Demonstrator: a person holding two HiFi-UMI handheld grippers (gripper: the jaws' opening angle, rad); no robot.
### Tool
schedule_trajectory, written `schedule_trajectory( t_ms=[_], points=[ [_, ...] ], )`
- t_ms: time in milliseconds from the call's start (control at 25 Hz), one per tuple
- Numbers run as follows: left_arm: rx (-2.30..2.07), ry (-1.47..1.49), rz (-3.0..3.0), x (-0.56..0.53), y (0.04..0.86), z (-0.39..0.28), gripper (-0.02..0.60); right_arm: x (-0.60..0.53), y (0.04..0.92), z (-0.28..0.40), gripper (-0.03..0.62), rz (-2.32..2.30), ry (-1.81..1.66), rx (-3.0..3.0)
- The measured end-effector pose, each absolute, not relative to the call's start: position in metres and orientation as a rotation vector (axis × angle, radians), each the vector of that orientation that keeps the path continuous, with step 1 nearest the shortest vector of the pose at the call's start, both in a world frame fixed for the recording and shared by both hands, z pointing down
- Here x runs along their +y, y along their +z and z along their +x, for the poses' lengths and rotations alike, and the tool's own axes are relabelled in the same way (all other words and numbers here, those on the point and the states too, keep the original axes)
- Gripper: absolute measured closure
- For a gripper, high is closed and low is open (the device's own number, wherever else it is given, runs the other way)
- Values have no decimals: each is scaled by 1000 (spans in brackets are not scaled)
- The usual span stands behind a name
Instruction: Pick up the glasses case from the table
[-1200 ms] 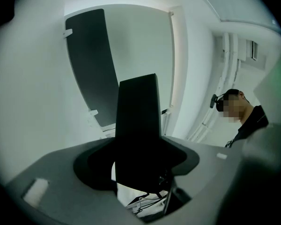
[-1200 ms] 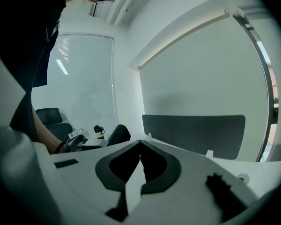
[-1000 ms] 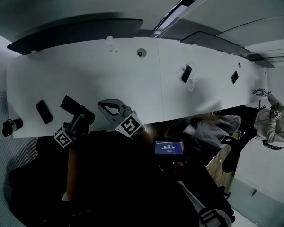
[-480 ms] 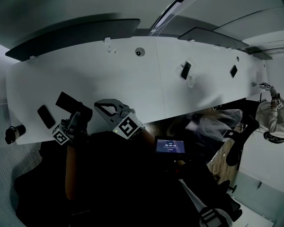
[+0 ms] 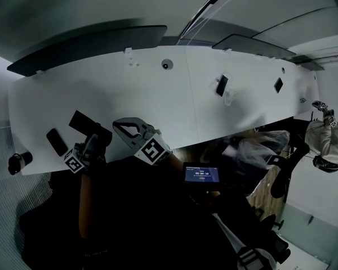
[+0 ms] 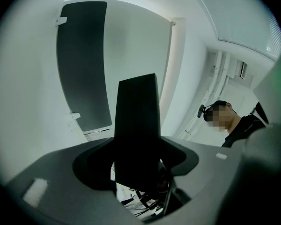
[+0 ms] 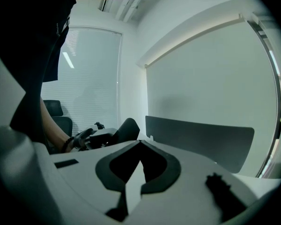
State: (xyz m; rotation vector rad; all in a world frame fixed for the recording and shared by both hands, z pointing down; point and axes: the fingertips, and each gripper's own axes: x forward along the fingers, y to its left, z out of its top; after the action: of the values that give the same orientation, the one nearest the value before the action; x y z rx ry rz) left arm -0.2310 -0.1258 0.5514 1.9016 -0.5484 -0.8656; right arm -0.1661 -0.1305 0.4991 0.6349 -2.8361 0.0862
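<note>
The black glasses case (image 5: 80,122) is off the white table (image 5: 129,94), clamped in my left gripper (image 5: 94,139) above the table's front left part. In the left gripper view the case (image 6: 136,125) stands up as a tall dark slab between the jaws, tilted upward against the wall. My right gripper (image 5: 125,129) hovers just to the right of it over the table's front edge. Its jaws meet at the tips with nothing between them, as the right gripper view (image 7: 140,145) also shows.
A flat black phone-like object (image 5: 56,142) lies on the table left of the case, and a dark cylinder (image 5: 17,162) sits at the left end. Two small devices on stands (image 5: 221,86) (image 5: 278,85) are further right. Another person (image 5: 325,145) stands at the far right.
My left gripper has lifted the case slightly and shifted it a little to the left. The right gripper has stayed about where it was.
</note>
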Motion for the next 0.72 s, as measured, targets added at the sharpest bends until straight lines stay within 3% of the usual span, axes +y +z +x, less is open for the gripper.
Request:
schedule_trajectory(
  t_ms=[720],
  points=[
    [-580,-807,1865,-126,570,-230,301,-131,502,-162,588,646,108,-2843]
  ],
)
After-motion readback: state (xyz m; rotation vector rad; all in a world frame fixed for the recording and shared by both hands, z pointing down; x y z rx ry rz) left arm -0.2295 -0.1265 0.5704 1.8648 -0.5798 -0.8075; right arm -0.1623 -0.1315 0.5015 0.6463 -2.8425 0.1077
